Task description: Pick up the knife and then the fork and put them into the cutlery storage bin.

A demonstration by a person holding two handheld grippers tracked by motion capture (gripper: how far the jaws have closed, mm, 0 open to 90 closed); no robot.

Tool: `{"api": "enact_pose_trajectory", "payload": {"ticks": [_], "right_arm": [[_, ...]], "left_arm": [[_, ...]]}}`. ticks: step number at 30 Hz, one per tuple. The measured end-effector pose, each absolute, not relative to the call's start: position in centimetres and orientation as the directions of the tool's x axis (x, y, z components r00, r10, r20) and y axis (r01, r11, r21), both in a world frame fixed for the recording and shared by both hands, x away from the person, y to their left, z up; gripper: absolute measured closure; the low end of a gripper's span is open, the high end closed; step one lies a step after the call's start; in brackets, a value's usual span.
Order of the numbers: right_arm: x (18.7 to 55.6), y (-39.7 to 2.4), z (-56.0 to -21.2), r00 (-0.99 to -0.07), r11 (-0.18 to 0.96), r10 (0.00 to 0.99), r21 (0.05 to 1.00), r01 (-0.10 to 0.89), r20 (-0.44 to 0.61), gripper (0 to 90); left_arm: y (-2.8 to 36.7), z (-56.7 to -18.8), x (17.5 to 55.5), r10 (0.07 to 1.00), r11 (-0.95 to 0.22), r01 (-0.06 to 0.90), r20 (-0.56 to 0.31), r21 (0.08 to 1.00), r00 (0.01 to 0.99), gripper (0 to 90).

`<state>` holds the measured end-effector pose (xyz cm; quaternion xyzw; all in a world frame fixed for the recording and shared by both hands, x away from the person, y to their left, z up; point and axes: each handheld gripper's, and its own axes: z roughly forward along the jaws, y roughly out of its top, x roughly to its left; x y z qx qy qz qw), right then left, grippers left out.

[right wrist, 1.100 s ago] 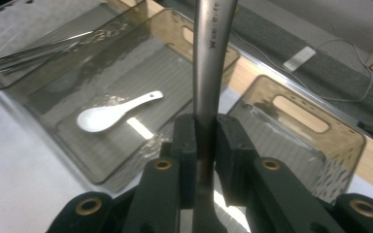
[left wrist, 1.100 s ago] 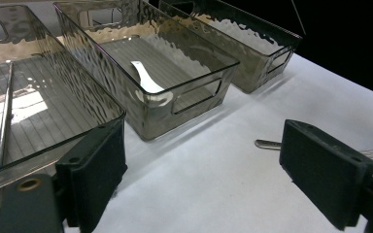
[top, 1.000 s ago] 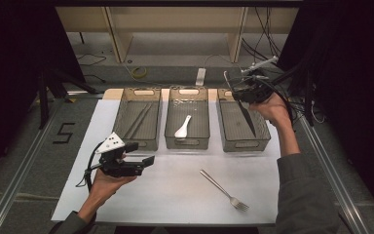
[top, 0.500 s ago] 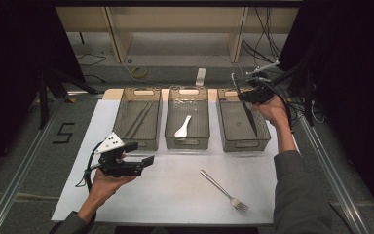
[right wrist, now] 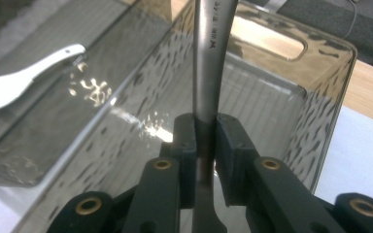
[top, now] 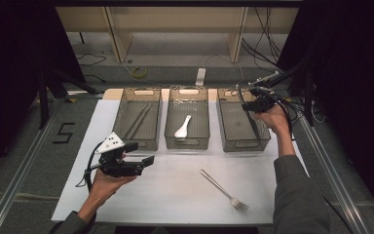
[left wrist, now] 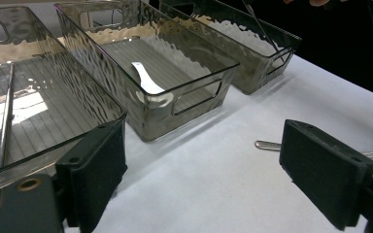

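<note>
**A:** Knife (right wrist: 209, 58) is pinched between the right gripper's (right wrist: 205, 141) jaws, which are closed tight on the flat metal. It sticks out past the tips over the right bin (top: 243, 124), at its far end by the handle cutout. My guess is it's about to get dropped in there.

**B:** What's the risk?

**A:** It's a thin hold on smooth metal, so the knife could pivot or slide between the pads. If it's let go while tilted, the end could catch the bin wall just ahead of the gripper, or come to rest propped on the rim instead of flat.

**B:** And the other hand?

**A:** Left gripper (left wrist: 204, 170) is wide open and holding nothing, parked low over the counter (top: 175, 190). The fork (top: 222, 189) lies off to its right, and the left bin (left wrist: 39, 111) sits right in front of its left jaw. Swing toward the fork carelessly and it could bump that bin.
</note>
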<state>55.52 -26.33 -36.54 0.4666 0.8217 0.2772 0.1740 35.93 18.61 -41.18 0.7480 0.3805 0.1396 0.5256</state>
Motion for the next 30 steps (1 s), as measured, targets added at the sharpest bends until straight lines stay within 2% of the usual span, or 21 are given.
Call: {"api": "enact_pose_trajectory", "payload": {"ticks": [19,20,21,22,24,26,27,30], "right_arm": [[55.9,-25.1,-38.3,-0.501,0.444,0.863,0.562,0.698,-0.060,79.5],[55.9,-25.2,-38.3,-0.499,0.435,0.865,0.561,0.704,-0.045,90.0],[55.9,-25.3,-38.1,-0.481,0.412,0.876,0.578,0.705,-0.039,89.3],[55.9,-25.4,-38.0,-0.474,0.401,0.880,0.585,0.705,-0.032,85.7],[56.0,-25.4,-37.8,-0.472,0.387,0.881,0.581,0.716,-0.006,73.0],[55.8,-25.5,-37.6,-0.464,0.377,0.886,0.585,0.718,-0.002,65.4],[55.8,-25.6,-37.5,-0.465,0.366,0.885,0.593,0.717,0.016,57.5],[55.4,-25.4,-37.1,-0.470,0.361,0.882,0.600,0.714,0.029,42.6]], "left_arm": [[18.7,-41.1,35.9,0.716,-0.156,0.420,-0.191,0.894,0.672,16.2],[18.7,-41.1,35.9,0.716,-0.157,0.419,-0.189,0.894,0.672,16.3],[18.7,-41.1,35.9,0.715,-0.156,0.420,-0.191,0.894,0.672,16.3],[18.7,-41.1,35.9,0.715,-0.156,0.421,-0.192,0.894,0.672,16.3],[18.7,-41.2,35.9,0.715,-0.156,0.421,-0.192,0.893,0.672,16.2],[18.7,-41.1,35.9,0.714,-0.153,0.420,-0.194,0.895,0.673,16.3],[18.7,-41.1,35.9,0.714,-0.146,0.421,-0.200,0.895,0.671,16.3],[18.7,-41.2,35.9,0.715,-0.147,0.423,-0.200,0.894,0.670,16.2]]}}
